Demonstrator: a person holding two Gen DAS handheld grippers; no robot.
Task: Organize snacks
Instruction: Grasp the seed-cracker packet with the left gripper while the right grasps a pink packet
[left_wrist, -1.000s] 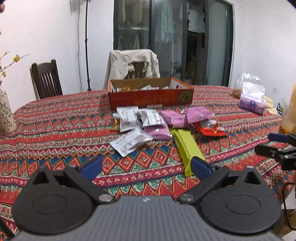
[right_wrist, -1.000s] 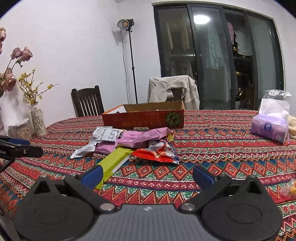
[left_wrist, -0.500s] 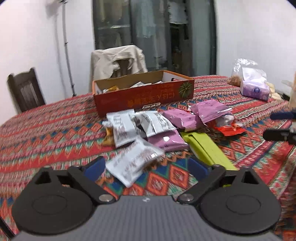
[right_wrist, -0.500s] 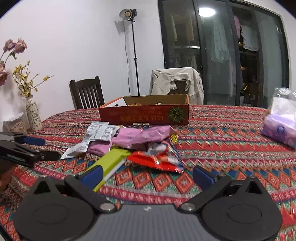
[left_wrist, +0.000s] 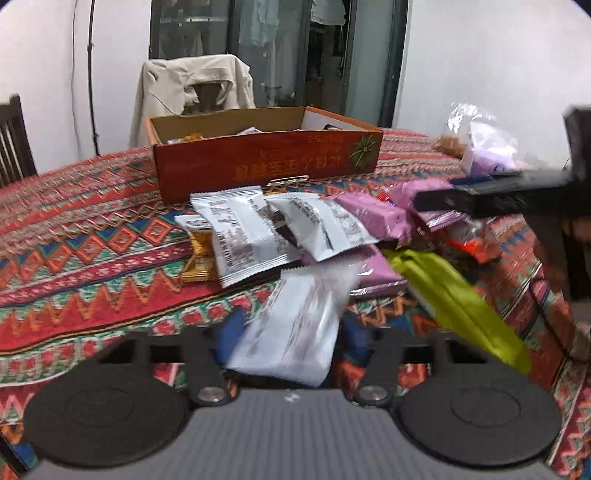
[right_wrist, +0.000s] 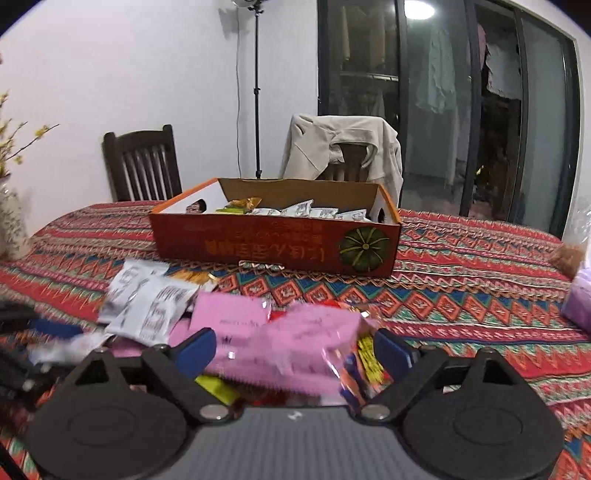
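My left gripper (left_wrist: 291, 338) has the white packet (left_wrist: 295, 325) between its two blue fingers (left_wrist: 229, 332). The jaws have just been closing on it, and both pads seem to touch its sides, but the picture is blurred there, so I cannot tell if they really press it. The packet lies at the near edge of the snack pile on the patterned tablecloth (left_wrist: 92, 258), just in front of two other white packets (left_wrist: 243, 232) and beside a long green packet (left_wrist: 458, 306).

My right gripper (right_wrist: 295, 350) is spread wide around a pink packet (right_wrist: 288, 347). Its jaws have also just been closing, but I see a small gap at the left finger (right_wrist: 195, 349), so the packet is not pinched. More pink and white packets lie to the left of it.

Behind the pile stands the red cardboard box (right_wrist: 273, 243), open on top, with several snacks (right_wrist: 295, 210) already inside.
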